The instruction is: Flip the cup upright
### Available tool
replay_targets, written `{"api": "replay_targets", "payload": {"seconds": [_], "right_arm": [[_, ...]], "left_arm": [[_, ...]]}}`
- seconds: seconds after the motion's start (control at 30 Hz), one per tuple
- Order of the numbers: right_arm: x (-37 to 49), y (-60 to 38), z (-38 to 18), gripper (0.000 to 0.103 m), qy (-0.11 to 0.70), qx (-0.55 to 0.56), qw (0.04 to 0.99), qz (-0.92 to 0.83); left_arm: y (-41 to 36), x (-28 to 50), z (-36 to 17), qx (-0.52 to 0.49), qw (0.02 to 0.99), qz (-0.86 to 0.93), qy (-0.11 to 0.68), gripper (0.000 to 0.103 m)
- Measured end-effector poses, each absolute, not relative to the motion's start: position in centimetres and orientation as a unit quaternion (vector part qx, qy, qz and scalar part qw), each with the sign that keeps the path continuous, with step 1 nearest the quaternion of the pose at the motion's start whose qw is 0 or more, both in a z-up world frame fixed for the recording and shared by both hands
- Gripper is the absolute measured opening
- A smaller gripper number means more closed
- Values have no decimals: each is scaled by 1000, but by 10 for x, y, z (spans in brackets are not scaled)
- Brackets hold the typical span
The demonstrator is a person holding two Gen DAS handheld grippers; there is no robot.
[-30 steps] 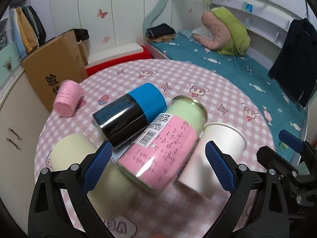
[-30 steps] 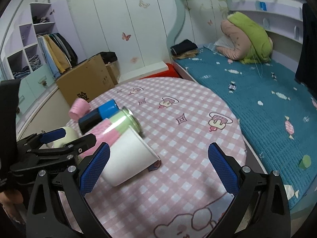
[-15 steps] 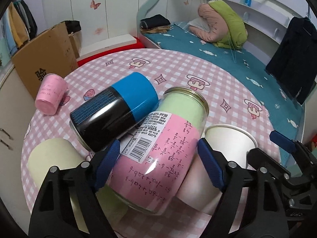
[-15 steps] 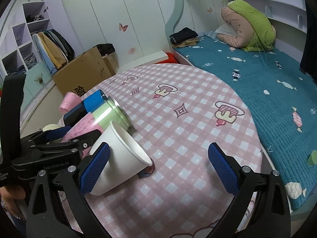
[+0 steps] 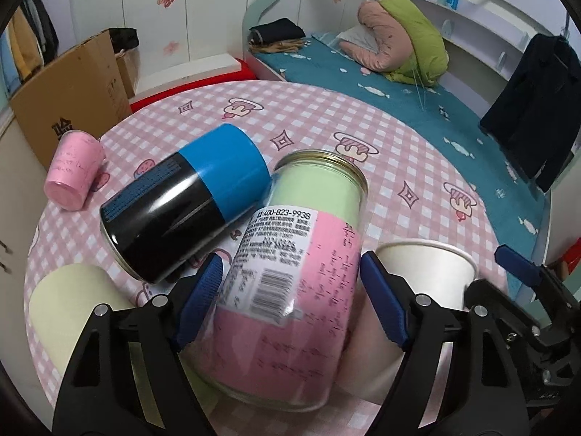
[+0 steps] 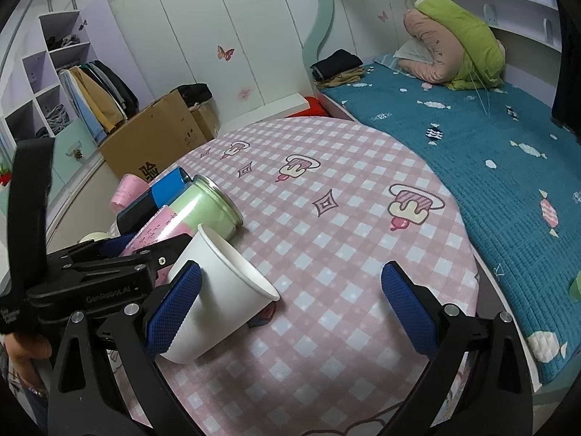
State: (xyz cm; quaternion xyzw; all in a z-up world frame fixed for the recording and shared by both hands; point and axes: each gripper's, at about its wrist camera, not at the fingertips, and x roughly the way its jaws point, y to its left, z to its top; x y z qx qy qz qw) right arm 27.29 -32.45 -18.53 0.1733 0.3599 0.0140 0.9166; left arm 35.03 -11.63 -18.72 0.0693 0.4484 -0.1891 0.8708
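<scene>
My left tool [image 5: 290,298] clamps the pink-and-green jar [image 5: 290,287], lying tilted on the surface [image 5: 417,167]. My right tool [image 6: 290,307] gapes wide, the white paper cup [image 6: 221,290] against its left finger.

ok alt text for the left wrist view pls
The left gripper closes its blue pads around a pink-and-green jar lying on a pink checked table. A black-and-blue can, white paper cup, cream cup and pink cup lie around it.
</scene>
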Motion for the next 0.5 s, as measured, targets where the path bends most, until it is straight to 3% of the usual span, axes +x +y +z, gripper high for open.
{"api": "replay_targets", "payload": {"seconds": [0.27,0.5], "right_arm": [[273,-332,-188,96,354,184,917,18],[273,-329,-186,96,354,180,918,16]], "left_arm": [[-118,348,-189,72,875,-182,442,74],[-111,321,-155,57,895,-185,402,74]]}}
